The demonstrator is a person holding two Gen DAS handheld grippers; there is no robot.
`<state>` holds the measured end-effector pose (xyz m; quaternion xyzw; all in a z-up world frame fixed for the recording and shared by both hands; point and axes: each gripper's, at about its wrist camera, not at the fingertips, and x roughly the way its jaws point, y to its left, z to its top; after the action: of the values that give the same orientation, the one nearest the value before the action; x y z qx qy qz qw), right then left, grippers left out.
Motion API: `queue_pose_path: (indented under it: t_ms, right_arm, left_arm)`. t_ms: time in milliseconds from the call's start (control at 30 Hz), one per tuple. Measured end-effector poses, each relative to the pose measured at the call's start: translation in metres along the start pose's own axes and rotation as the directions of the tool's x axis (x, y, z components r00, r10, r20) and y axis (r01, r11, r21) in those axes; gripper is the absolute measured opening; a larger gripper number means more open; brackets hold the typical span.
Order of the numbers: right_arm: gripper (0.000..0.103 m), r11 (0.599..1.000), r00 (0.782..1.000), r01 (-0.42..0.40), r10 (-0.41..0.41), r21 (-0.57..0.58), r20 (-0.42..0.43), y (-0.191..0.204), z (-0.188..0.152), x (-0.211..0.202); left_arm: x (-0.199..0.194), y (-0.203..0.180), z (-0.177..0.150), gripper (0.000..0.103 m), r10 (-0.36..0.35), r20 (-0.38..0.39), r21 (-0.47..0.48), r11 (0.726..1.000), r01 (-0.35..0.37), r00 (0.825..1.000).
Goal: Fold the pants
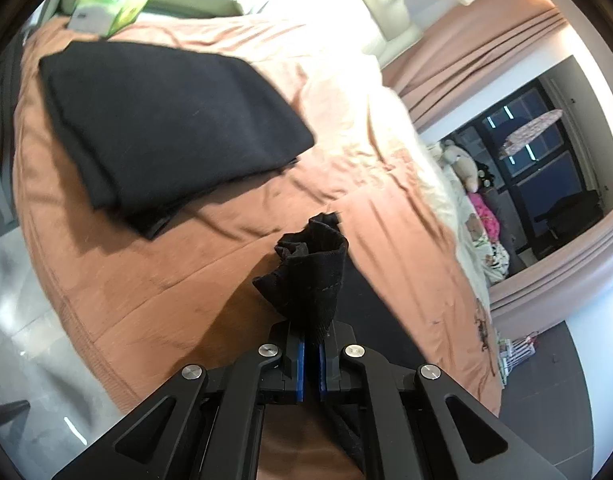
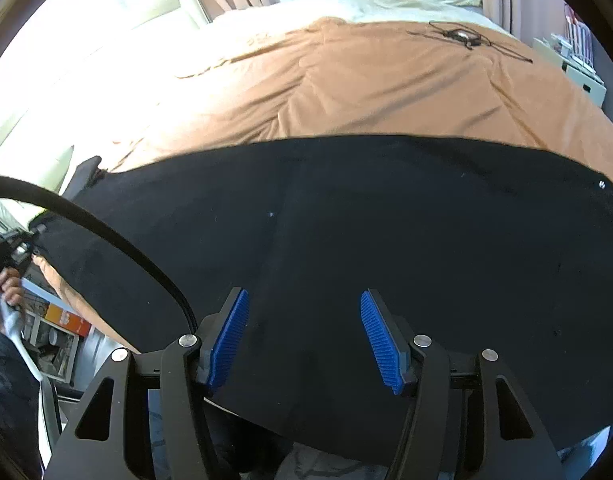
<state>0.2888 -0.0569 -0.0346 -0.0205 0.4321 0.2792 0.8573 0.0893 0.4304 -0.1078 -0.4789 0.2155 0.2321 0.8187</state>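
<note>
Sunlight is washing over a bed covered by a peach-orange bedspread (image 1: 154,264), with curtains and a dark window showing at about two o'clock in the left wrist view. A folded black garment (image 1: 166,128) is lying on the bedspread toward ten o'clock, and a green tissue box (image 1: 114,10) is sitting beyond it at eleven o'clock.

In that same view the left gripper (image 1: 311,356) is pinching a bunched end of the black pants (image 1: 306,276), its blue pads clamped together on the cloth, which is sticking up past the fingertips toward twelve o'clock.

In the right wrist view the pants (image 2: 386,220) are spreading flat across the near part of the bed, filling the middle band from nine to three o'clock. The right gripper (image 2: 304,336) is hovering over them with its ribbed blue pads (image 2: 230,336) standing well apart and no cloth pressed between them. A person's hand (image 2: 4,292) is showing at nine o'clock, and a black cable (image 2: 106,232) is arcing across the left side.
</note>
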Motion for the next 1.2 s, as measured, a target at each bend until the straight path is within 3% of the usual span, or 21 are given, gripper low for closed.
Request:
queue_pose_path:
  t_ms: [133, 233, 300, 400, 533, 967, 1200]
  right_arm:
    - [0.049, 1.000, 1.000, -0.016, 0.017, 0.001, -0.016, 0.012, -0.004, 0.014]
    - [0.038, 0.999, 0.999, -0.034, 0.034, 0.000, -0.032, 0.021, -0.004, 0.030]
    - [0.026, 0.999, 0.998, -0.034, 0.034, 0.003, -0.050, 0.023, -0.007, 0.039]
    - [0.018, 0.999, 0.995, -0.046, 0.048, 0.018, -0.093, 0.027, -0.015, 0.050]
    - [0.017, 0.996, 0.986, -0.091, 0.089, -0.011, -0.141, 0.037, -0.025, 0.050]
    - [0.016, 0.991, 0.983, -0.128, 0.132, 0.037, -0.125, 0.035, 0.006, 0.052]
    - [0.016, 0.992, 0.981, -0.120, 0.126, 0.050, -0.145, 0.038, 0.011, 0.077]
  left_arm:
    - [-0.007, -0.018, 0.007, 0.004, -0.024, 0.014, 0.030, 0.999, 0.023, 1.000]
    - [-0.009, -0.030, 0.013, 0.004, -0.037, 0.022, 0.038, 0.999, 0.036, 0.999]
    - [-0.013, -0.036, 0.015, 0.004, -0.048, 0.031, 0.042, 0.998, 0.047, 0.998]
    - [-0.013, -0.043, 0.018, 0.004, -0.053, 0.034, 0.047, 0.998, 0.052, 0.998]
    - [-0.017, -0.048, 0.020, 0.004, -0.057, 0.049, 0.047, 0.997, 0.055, 0.997]
    - [-0.042, -0.038, 0.044, 0.003, -0.071, 0.137, 0.020, 0.997, 0.069, 0.988]
    - [-0.034, -0.023, 0.044, 0.003, -0.039, 0.115, 0.022, 0.999, 0.036, 0.993]
